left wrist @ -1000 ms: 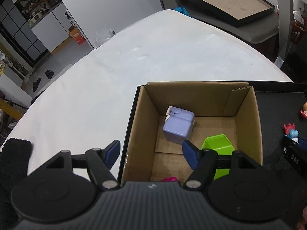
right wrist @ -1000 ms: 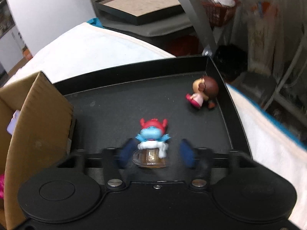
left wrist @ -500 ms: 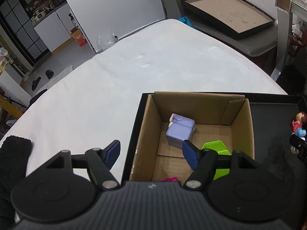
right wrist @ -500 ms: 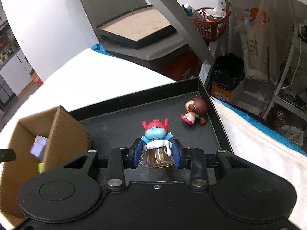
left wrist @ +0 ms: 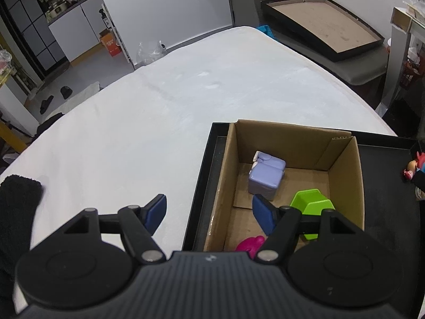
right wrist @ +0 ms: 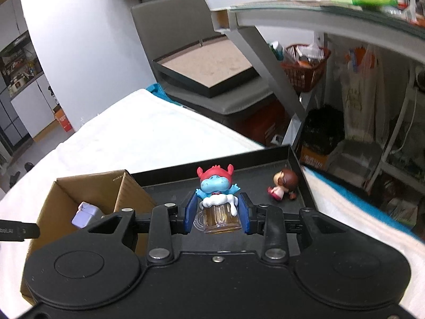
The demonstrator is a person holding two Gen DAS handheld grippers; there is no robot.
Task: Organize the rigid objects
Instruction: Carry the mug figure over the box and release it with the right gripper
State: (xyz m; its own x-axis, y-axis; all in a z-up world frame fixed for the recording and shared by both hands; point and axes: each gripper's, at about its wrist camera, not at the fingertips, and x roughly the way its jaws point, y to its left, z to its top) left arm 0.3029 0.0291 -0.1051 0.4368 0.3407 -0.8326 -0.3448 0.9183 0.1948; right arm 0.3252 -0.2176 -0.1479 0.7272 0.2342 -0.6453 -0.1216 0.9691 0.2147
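My right gripper (right wrist: 217,214) is shut on a blue hippo figurine with a red cap sitting in a clear beer mug (right wrist: 217,199), held up above the black tray (right wrist: 170,176). A brown-haired doll (right wrist: 284,184) lies in the tray's far right corner. The cardboard box (left wrist: 342,183) stands in the tray's left part and holds a lavender block (left wrist: 265,178), a green piece (left wrist: 312,202) and a pink piece (left wrist: 249,246). My left gripper (left wrist: 208,212) hangs open and empty over the box's near left wall.
A white cloth-covered table (left wrist: 148,122) stretches left and far of the tray. A black towel (left wrist: 16,212) lies at its near left. Beyond the table a framed board (left wrist: 324,26) rests on a grey bench. A glass-topped desk (right wrist: 332,16) and a red basket (right wrist: 305,65) stand on the right.
My right gripper closed on the hippo figurine and lifted it off the tray. The left gripper rose and drew back a little, staying open.
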